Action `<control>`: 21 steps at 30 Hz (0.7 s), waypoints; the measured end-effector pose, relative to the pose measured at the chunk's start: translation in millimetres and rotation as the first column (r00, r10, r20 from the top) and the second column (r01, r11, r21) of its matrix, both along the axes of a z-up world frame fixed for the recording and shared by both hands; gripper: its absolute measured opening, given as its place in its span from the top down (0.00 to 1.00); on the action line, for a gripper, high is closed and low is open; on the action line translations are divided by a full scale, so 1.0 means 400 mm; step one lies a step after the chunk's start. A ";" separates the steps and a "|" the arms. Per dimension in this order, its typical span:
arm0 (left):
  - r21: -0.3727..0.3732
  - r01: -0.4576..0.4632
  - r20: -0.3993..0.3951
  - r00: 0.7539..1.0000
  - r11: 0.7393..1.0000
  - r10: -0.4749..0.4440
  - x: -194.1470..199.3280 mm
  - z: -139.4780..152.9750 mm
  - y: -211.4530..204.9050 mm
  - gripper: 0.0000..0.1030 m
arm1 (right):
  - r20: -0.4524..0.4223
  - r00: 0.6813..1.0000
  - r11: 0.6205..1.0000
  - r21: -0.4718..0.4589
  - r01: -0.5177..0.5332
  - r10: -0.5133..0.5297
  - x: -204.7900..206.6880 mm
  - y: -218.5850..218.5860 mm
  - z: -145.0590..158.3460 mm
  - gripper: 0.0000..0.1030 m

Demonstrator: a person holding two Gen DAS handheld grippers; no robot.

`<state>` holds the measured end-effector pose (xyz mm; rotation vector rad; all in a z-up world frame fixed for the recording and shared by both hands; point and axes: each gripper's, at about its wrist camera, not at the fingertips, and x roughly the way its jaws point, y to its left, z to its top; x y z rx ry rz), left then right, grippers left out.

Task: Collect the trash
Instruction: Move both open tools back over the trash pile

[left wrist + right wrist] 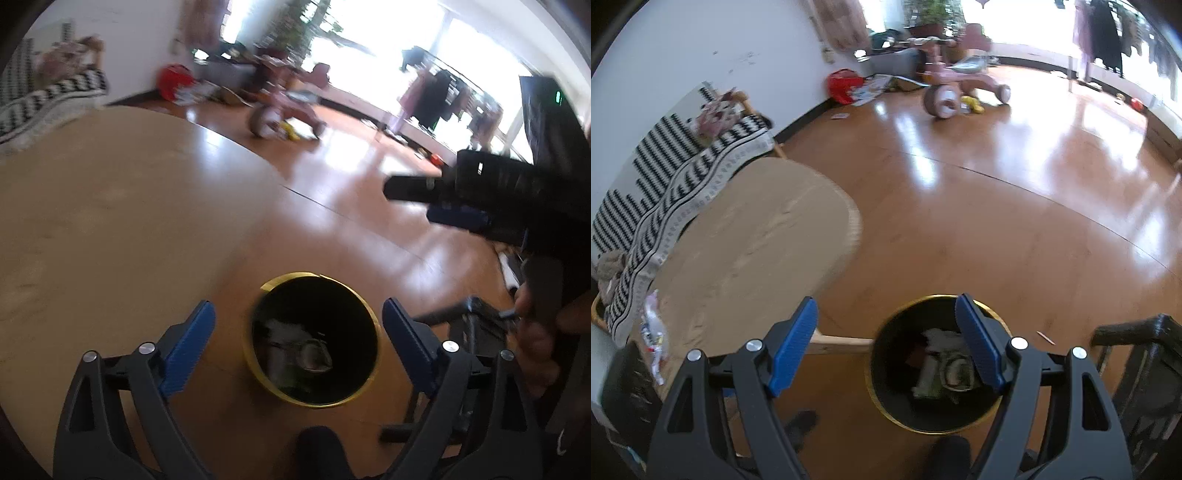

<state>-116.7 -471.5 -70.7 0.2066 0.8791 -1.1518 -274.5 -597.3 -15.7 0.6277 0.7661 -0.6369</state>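
Both claws hang over the bin (314,339), a black bucket with a gold rim on the wood floor, just off the end of the table (110,221).

Left gripper (299,347): jaws spread wide, nothing between them; I see the bin mouth straight through the gap. Right gripper (886,347): also wide open and empty, sitting slightly to the table side of the bin, one blue pad over the rim.

Inside the bin: crumpled paper and packets (945,369), piled loosely.

One wrapper (653,332) is on the table at its far end from the bin, near the striped blanket (665,192).

Risks as I judge them:
- The two claws are close together over the bin; swinging either toward the table could knock them together.
- The wrapper looks thin and light; a flat pinch could skid it off the table edge.
- Left view is blurred, so depth near the rim is unreliable; I might clip the bin.
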 end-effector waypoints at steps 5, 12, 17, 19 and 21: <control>-0.028 -0.154 0.047 0.987 0.988 0.155 0.112 0.087 0.192 0.11 | 0.024 0.994 0.994 -0.006 -0.105 0.105 0.143 0.122 0.026 0.26; -0.050 -0.420 0.083 0.903 0.906 0.422 0.280 0.168 0.538 0.11 | 0.025 0.960 0.960 -0.023 -0.280 0.280 0.370 0.346 0.039 0.26; -0.057 -0.551 0.085 0.828 0.833 0.554 0.358 0.193 0.736 0.11 | 0.014 0.923 0.923 -0.024 -0.384 0.385 0.512 0.493 0.028 0.26; -0.057 -0.600 0.084 0.793 0.798 0.603 0.390 0.197 0.817 0.11 | 0.007 0.905 0.905 -0.023 -0.424 0.425 0.568 0.555 0.019 0.26; -0.056 -0.638 0.077 0.764 0.768 0.641 0.411 0.196 0.887 0.11 | 0.002 0.892 0.892 -0.019 -0.452 0.452 0.606 0.601 0.009 0.26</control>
